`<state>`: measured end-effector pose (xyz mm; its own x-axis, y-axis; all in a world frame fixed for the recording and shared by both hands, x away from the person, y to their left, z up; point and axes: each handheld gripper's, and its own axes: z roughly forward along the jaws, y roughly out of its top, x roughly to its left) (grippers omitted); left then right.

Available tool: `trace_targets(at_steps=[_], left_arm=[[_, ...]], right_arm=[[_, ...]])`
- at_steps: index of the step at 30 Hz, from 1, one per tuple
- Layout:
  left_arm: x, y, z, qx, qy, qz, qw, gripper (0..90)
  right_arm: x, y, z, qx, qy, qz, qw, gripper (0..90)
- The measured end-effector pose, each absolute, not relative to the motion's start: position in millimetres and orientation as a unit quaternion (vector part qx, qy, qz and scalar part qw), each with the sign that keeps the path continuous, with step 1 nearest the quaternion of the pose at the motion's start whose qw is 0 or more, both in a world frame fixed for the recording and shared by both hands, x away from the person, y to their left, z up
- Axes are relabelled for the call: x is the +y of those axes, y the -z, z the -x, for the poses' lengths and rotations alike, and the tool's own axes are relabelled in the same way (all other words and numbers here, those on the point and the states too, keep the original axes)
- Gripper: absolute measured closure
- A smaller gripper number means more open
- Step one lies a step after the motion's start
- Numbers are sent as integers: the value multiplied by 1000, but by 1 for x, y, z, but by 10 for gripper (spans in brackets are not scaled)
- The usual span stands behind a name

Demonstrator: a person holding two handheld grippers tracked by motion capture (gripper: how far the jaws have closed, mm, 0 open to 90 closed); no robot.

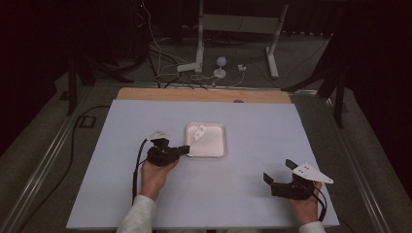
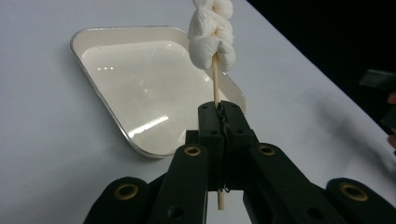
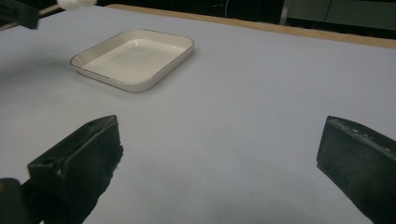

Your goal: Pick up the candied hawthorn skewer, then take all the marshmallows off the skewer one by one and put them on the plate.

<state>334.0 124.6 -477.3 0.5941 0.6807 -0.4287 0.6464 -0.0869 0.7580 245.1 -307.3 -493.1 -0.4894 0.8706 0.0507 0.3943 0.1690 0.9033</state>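
My left gripper (image 2: 220, 112) (image 1: 184, 148) is shut on a thin wooden skewer (image 2: 215, 81) loaded with white marshmallows (image 2: 211, 39) (image 1: 199, 132). It holds the skewer in the air over the near left part of a white rectangular tray (image 1: 216, 145) (image 2: 140, 88) (image 3: 135, 58) at the table's middle. The tray looks empty. My right gripper (image 1: 277, 172) (image 3: 219, 154) rests near the table's front right, open, with bare table between its jaws. A marshmallow (image 3: 77, 3) and part of the left gripper show at the top left of the right gripper view.
The table top (image 1: 252, 121) is pale blue-grey with a wooden strip (image 1: 204, 94) along its far edge. Cables (image 1: 160, 63) and a white stand (image 1: 199, 43) lie on the floor beyond. Dark floor surrounds the table on both sides.
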Motion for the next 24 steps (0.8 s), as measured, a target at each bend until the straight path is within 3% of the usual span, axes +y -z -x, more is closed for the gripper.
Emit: trace_targets(at_steps=[14, 24], left_arm=[[134, 472, -313, 412, -32, -735, 537, 900], [127, 473, -306, 381, -28, -742, 551, 900]], right_arm=[[-305, 492, -245, 720, -478, -439, 247, 0], [-294, 474, -251, 711, -528, -415, 207, 1]])
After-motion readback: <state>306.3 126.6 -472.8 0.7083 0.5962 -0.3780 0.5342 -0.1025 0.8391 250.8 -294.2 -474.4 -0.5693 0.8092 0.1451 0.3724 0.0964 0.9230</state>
